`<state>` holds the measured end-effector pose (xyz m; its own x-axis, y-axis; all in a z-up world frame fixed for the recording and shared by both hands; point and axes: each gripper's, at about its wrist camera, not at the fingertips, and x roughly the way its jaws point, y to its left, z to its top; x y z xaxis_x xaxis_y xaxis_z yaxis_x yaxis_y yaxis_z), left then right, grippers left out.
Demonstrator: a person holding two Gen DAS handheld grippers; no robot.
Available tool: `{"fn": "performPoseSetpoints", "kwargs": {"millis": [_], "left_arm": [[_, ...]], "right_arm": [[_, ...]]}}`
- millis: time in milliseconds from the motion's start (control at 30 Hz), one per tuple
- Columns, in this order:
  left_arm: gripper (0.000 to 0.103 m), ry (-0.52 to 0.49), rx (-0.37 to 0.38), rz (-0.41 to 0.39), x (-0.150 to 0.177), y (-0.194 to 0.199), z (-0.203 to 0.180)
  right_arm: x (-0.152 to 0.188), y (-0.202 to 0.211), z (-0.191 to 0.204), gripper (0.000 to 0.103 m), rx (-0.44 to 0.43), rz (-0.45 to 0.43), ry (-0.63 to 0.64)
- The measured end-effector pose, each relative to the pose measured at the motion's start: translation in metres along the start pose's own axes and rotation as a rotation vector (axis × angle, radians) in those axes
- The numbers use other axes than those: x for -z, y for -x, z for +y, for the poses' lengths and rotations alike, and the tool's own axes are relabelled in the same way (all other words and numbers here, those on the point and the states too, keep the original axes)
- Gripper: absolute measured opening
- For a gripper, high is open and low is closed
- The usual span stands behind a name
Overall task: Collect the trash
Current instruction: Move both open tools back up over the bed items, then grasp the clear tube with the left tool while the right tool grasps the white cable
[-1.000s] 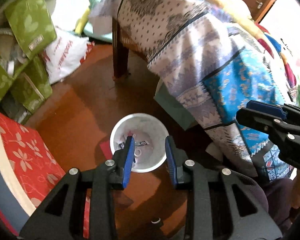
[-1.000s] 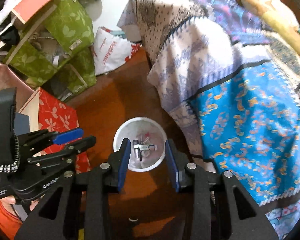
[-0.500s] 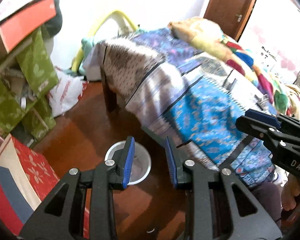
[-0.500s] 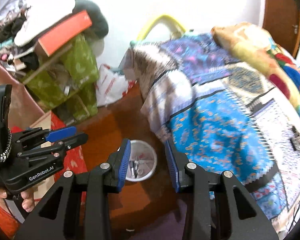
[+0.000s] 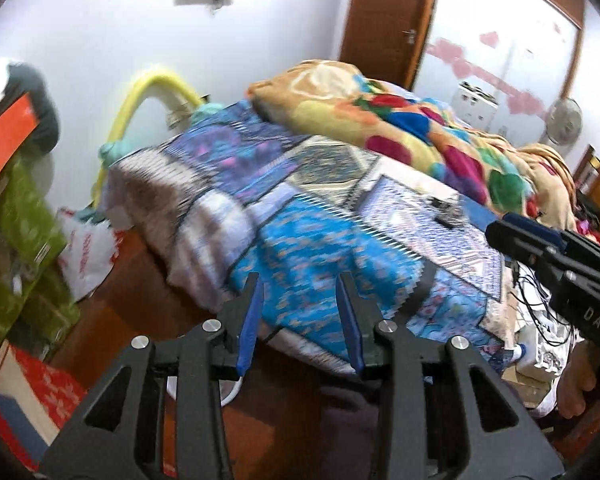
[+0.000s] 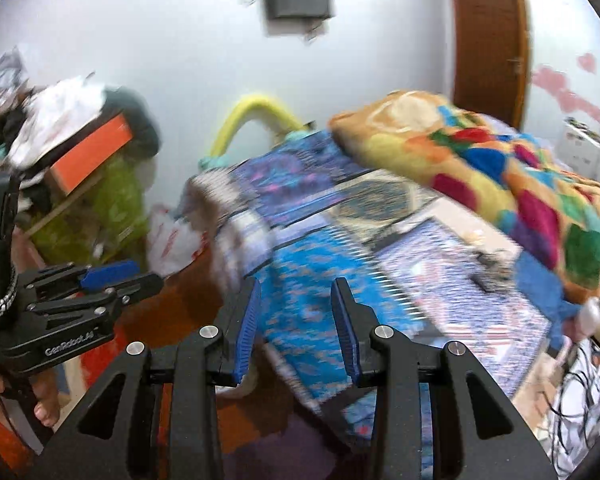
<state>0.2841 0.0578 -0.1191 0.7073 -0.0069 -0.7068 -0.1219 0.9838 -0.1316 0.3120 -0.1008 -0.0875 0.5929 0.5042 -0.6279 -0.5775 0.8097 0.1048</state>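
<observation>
Both grippers hang in the air above the bed's near edge, empty. My left gripper (image 5: 298,280) has a gap between its blue pads and its jaws are opening, with only the blue patterned bedcover (image 5: 312,256) behind them. A similar gap shows in my right gripper (image 6: 296,284), which holds nothing. Each shows in the other's view: the right gripper (image 5: 500,228) at the right, the left gripper (image 6: 148,274) at the left. A sliver of the white bin's rim (image 5: 234,392) peeks out low behind my left finger. Small dark bits (image 5: 448,210) (image 6: 488,268) lie on the bedcover.
A bright blanket (image 5: 400,120) is heaped along the bed's far side. Green boxes (image 5: 20,240) and a white plastic bag (image 5: 88,256) crowd the left wall. A red patterned box (image 5: 36,384) stands at the lower left. Cables (image 5: 536,304) trail at the bed's right end. A brown door (image 5: 388,20) is beyond.
Both views have swung up from the white bin on the floor to the bed top. The bin has slid to the bottom edge. My left jaws stand slightly wider.
</observation>
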Motion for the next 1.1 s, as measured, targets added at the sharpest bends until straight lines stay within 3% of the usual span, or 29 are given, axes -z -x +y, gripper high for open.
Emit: {"fn": "performPoseSetpoints", "kwargs": {"millis": [267, 467, 600, 633, 767, 933, 1100], "left_arm": [[0.037, -0.094, 0.089, 0.016, -0.019, -0.039, -0.069], [0.037, -0.151, 0.134, 0.034, -0.032, -0.076, -0.113], [0.037, -0.171, 0.152, 0.049, -0.039, -0.100, -0.130], [0.037, -0.172, 0.155, 0.052, -0.041, -0.106, -0.133], [0.037, -0.159, 0.177, 0.084, -0.048, -0.136, -0.143], [0.048, -0.135, 0.188, 0.121, -0.053, -0.172, -0.149], [0.049, -0.145, 0.181, 0.169, -0.053, -0.207, -0.158]], "right_arm": [[0.005, 0.021, -0.078, 0.037, 0.107, -0.063, -0.119], [0.009, 0.018, -0.123, 0.037, 0.241, -0.058, -0.127], [0.013, 0.012, -0.156, 0.037, 0.281, -0.041, -0.140], [0.014, 0.010, -0.163, 0.038, 0.294, -0.042, -0.143], [0.016, -0.004, -0.191, 0.078, 0.320, -0.031, -0.169], [0.017, -0.034, -0.224, 0.079, 0.350, -0.009, -0.214], [0.015, -0.075, -0.252, 0.080, 0.372, 0.042, -0.217]]}}
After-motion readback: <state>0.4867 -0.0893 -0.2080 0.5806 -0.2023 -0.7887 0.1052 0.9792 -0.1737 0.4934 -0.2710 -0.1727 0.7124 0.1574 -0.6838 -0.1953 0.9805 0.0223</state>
